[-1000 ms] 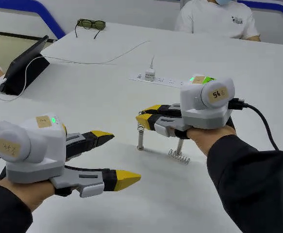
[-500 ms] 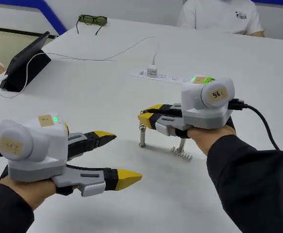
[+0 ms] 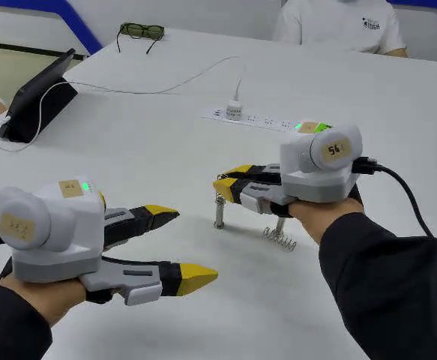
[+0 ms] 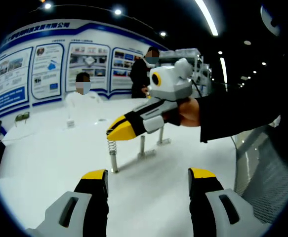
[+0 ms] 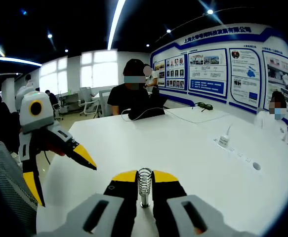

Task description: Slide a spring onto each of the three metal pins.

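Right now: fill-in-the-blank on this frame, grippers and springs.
1. The right gripper is shut on a ____ around the top of a pin.
2. The left gripper has its jaws ____, holding nothing.
3. A loose spring lies on the ____ beside a second pin.
Missing: spring; open; table.

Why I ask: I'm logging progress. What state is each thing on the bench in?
Left tool: open, empty.
Right tool: shut on held spring.
Held spring: upright, on near pin's top.
Near pin: upright.
Middle pin: upright, bare.
Far pin: upright, bare.
Loose spring: lying on table.
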### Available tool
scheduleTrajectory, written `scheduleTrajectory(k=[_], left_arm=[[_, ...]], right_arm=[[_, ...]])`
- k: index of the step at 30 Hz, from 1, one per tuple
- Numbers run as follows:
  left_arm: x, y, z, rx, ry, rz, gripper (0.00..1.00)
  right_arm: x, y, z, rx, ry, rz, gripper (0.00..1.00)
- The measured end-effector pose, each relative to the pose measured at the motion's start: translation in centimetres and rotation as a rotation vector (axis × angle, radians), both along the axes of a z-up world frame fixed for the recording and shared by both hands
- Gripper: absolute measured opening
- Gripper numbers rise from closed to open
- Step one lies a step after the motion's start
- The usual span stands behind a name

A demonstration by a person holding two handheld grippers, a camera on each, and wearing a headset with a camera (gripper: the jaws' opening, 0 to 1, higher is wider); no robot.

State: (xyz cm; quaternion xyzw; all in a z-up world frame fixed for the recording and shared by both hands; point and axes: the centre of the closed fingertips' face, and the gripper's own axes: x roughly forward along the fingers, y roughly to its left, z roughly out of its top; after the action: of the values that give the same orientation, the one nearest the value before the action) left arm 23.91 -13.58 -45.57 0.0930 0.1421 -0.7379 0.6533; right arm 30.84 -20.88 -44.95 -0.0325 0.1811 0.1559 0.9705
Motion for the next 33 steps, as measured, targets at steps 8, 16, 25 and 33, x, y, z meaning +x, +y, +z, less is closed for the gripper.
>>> scheduleTrajectory(k=[8,16,25,33], left_arm=[[0.1,0.0,-0.1,0.003,0.003,0.001,0.67],[0.1,0.0,-0.4,0.006,0.008,0.001,0.66],[0.2,0.0,-0.6,0.009,0.012,0.002,0.66],[0.2,0.0,-0.7,0.013,0.011,0.002,0.66]], right_arm=[[0.1,0.1,-1.3,-0.023,0.016,0.000,0.12],[0.3,-0.1,-3.1,-0.058,0.068,-0.027,0.12],[0.2,0.0,-4.5,-0.074,0.111,-0.032,0.12],[0.2,0.0,-5.1,-0.076,0.128,-0.039,0.12]])
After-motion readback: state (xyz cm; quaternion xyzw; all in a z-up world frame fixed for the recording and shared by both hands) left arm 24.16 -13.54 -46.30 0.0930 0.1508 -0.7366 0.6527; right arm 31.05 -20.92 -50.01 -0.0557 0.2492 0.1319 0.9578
